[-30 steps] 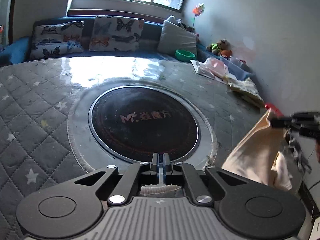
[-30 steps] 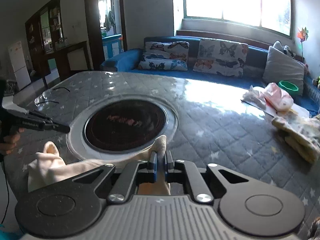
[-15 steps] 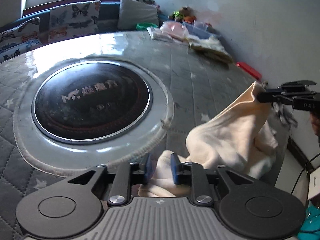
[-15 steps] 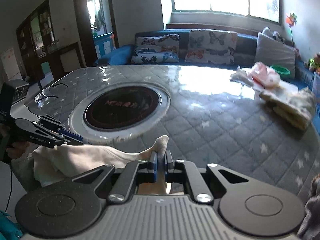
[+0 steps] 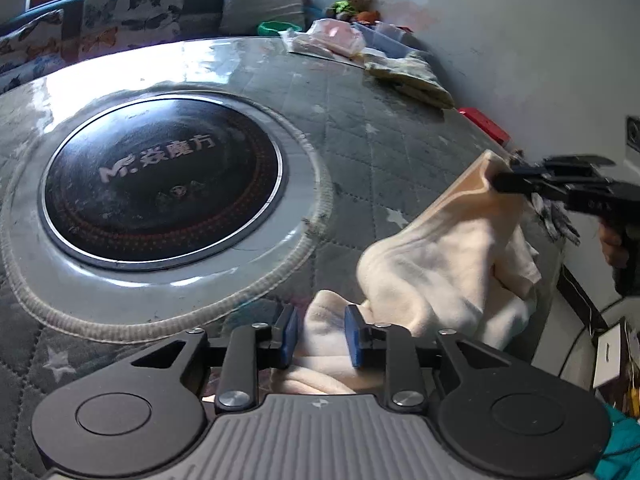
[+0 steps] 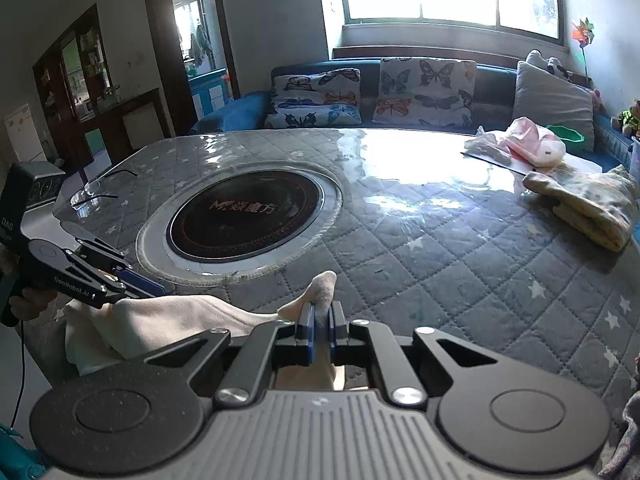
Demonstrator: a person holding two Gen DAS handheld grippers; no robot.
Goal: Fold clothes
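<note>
- While my right gripper [image 6: 319,330] pinches one corner of the cream garment [image 5: 444,256], that end stays lifted off the table [image 6: 440,248]
- My left gripper [image 5: 321,334] straddles the opposite edge — jaws parted, not pressing — ready to take it

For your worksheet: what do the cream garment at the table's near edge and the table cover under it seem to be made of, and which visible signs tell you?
Cream garment: probably soft knit or fleece, matte; it slumps in rounded folds and shows a stitched hem.
Table cover: grey quilted fabric with diamond stitching and pale stars; the strong window glare suggests a clear glossy sheet, likely plastic, laid over it.
</note>
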